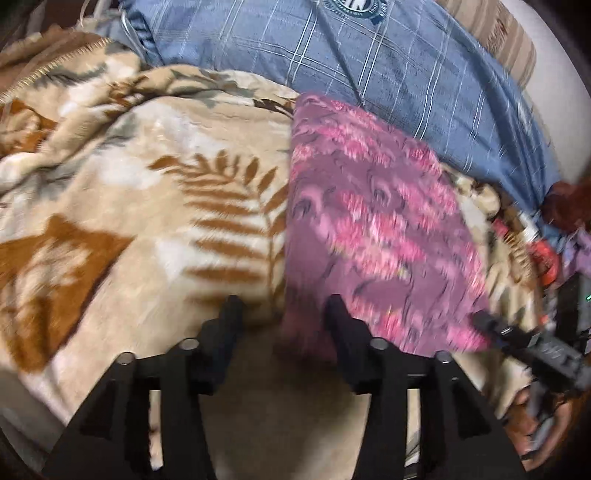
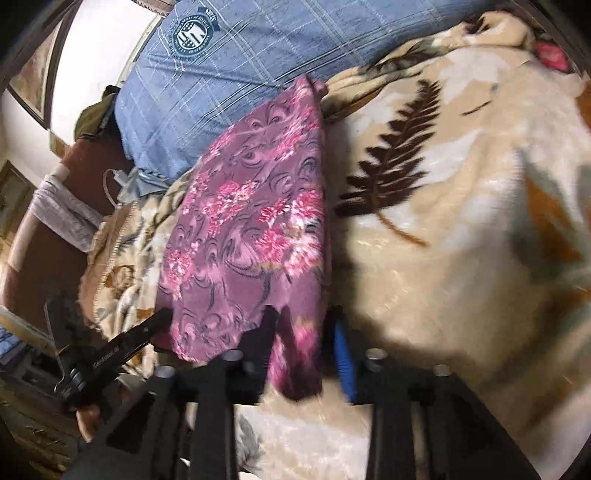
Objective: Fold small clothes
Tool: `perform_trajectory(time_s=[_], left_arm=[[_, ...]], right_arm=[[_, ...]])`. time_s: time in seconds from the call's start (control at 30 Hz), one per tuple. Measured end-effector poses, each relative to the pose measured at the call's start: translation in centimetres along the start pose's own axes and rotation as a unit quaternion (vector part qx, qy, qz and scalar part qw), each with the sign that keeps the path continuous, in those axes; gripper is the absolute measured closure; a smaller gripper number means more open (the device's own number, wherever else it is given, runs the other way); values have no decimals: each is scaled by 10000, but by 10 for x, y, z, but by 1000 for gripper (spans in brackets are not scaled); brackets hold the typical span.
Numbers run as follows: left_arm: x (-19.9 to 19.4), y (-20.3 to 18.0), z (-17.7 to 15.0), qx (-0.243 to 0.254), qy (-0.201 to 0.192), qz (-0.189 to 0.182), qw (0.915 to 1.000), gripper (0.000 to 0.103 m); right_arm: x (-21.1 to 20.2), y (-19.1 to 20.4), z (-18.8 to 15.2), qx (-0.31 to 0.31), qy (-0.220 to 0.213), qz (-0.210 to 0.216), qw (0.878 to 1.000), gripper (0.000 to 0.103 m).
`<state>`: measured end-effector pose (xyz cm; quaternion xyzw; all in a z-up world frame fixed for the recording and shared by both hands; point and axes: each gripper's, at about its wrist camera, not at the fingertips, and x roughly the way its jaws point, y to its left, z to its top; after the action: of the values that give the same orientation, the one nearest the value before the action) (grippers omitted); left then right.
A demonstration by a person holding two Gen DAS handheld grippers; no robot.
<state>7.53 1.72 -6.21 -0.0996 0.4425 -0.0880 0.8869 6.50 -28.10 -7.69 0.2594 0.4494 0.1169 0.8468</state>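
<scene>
A purple garment with pink flowers (image 1: 373,225) lies folded into a long strip on the beige leaf-print blanket (image 1: 147,206). It also shows in the right wrist view (image 2: 251,229). My left gripper (image 1: 282,314) is open, its jaws astride the garment's near left edge. My right gripper (image 2: 303,325) is open, with the garment's near end lying between its jaws. The other gripper's fingers (image 1: 517,336) reach the garment's right edge in the left wrist view, and its fingers (image 2: 122,343) show at lower left in the right wrist view.
A blue checked pillow (image 1: 369,74) with a round crest (image 2: 192,33) lies behind the garment. The blanket (image 2: 461,221) covers the bed. Small objects (image 1: 543,251) lie at the bed's right edge. A wall and a picture frame (image 2: 33,77) stand at the left.
</scene>
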Motion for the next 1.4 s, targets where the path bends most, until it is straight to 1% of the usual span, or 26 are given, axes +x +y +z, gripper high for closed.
perform_trajectory(time_s=[0.03,0.07,0.13,0.17,0.23,0.27,0.3,0.33,0.4,0.5,0.57,0.67,0.73,0.8,0.97,1.03,1.2,1.4], left_arm=[[-3,-3,-8,134,-27,144,9998,46],[-6,-8,-16,278,-30,307,9991,44],[-10,-24,-36,745,88,746,9944,44],[-14,-29,-44,924,136,834,9921,42],[-20,-36,-55,1105,209,967,9889,42],[-26,-39,-61,1148,220,1016,9879,42],[-30,-41,-65,1168,233,1042,9874,41],[-35,-43,-67,1192,282,1099,9864,41],[-45,-49,-70,1234,298,1083,9860,41],[-74,-57,-73,1195,123,1115,9865,39],[-97,-62,-67,1161,-64,1095,9872,34],[-127,-67,-57,1093,-361,1142,9868,30],[-146,-72,-52,1060,-507,1198,9858,28],[-160,-73,-45,1040,-574,1161,9861,28],[-196,-81,-37,1028,-857,1107,9848,28],[-206,-83,-35,1014,-946,1071,9845,28],[-224,-86,-32,993,-1158,1138,9817,27],[-233,-85,-29,951,-1211,1169,9811,27]], right_arm=[[-5,3,-4,-36,-60,-118,9999,51],[-11,5,-10,-71,-141,-311,9994,43],[-18,8,-23,-24,-179,-601,9980,42],[-21,10,-31,12,-125,-680,9976,43],[-25,11,-45,47,0,-872,9962,43],[-27,14,-53,48,117,-1073,9941,43],[-29,16,-58,48,196,-1187,9927,43],[-32,17,-63,42,245,-1248,9919,43],[-43,25,-73,-16,317,-1304,9910,43],[-62,40,-81,-180,314,-1480,9883,43],[-79,52,-83,-302,209,-1514,9878,43],[-104,68,-82,-412,-10,-1513,9876,42],[-120,78,-80,-494,-149,-1490,9875,41],[-135,93,-78,-603,-307,-1474,9868,40],[-160,128,-72,-856,-523,-1450,9843,36],[-168,139,-71,-921,-622,-1427,9835,35],[-180,162,-69,-1160,-847,-1491,9783,32],[-183,170,-66,-1160,-941,-1481,9776,31]])
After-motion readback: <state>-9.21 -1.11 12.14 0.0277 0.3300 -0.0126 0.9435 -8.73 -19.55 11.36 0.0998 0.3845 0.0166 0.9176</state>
